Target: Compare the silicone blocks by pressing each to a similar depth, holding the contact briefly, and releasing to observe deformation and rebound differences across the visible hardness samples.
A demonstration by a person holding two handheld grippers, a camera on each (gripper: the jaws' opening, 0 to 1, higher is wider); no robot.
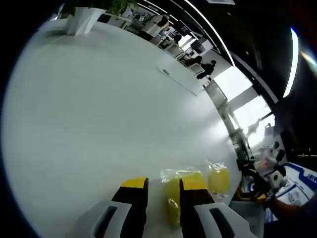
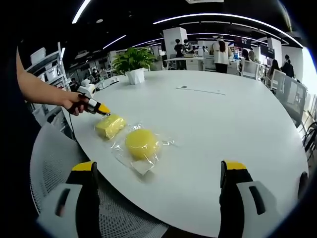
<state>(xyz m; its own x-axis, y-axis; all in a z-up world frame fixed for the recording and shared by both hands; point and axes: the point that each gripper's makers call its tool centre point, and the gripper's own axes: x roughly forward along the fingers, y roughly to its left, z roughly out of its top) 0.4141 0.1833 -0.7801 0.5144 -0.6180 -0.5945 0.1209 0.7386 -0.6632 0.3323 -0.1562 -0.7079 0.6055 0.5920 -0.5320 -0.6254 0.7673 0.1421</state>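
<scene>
You are bringing your left gripper (image 2: 103, 110) down at the far edge of the square block (image 2: 110, 125). Its jaws (image 1: 163, 191) are standing slightly apart, nothing between them yet, and the block (image 1: 179, 196) is lying just past the tips. I judge this the approach to the first press: next, ease straight down and hold. Both samples are sitting in clear wrap near the table (image 2: 213, 124) edge, the round block (image 2: 142, 144) just beside the square one. Your right gripper (image 2: 158, 171) is hanging wide open, well back.
</scene>
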